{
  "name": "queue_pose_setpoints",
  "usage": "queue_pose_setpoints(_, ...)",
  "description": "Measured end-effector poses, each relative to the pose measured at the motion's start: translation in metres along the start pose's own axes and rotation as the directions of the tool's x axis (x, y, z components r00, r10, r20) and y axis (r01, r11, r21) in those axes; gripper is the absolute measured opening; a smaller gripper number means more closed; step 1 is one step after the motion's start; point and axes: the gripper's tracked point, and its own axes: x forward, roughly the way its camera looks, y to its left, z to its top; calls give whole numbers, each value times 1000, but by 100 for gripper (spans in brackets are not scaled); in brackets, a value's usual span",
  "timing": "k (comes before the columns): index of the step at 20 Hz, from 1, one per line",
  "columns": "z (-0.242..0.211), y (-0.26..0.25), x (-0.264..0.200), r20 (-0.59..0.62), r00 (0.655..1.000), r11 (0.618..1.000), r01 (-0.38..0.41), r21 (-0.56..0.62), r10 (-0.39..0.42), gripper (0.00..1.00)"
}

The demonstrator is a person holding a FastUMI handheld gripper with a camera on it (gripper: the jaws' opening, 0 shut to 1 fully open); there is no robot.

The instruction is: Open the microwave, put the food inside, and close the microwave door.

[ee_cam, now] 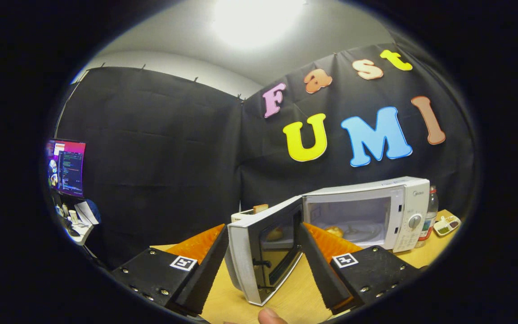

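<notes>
Microwave (367,211) stands on the wooden bench (295,301) against the black cloth wall, its door (265,247) swung wide toward the hand-held gripper (259,265) — the door's free edge sits between the two spread fingers, touching neither as far as can be seen. Inside the lit cavity a piece of food (334,231) rests on the turntable. The hand-held gripper is released, holding nothing. Bare bench shows beneath the door and between the fingers. Beyond the microwave's control side stand a bottle (430,216) and a small dish (447,225); a fingertip (270,317) shows below the fingers.
</notes>
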Motion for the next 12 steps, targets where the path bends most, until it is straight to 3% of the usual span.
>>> queue_pose_setpoints(2, 1, 24, -5, 1, 999, 999, -53, -2, 53, 88)
queue_pose_setpoints(4, -1, 35, -6, -3, 998, 998, -62, -8, 62, 72)
queue_pose_setpoints(7, -20, 59, 0, -56, 993, 995, -103, -5, 103, 39)
queue_pose_setpoints(9, -32, 76, 3, -96, 983, 988, -156, -2, 155, 28)
queue_pose_setpoints(10, -35, 82, 5, -108, 980, 986, -169, -4, 168, 28)
queue_pose_setpoints(12, -44, 72, 14, -135, 984, 992, -118, -31, 113, 1)
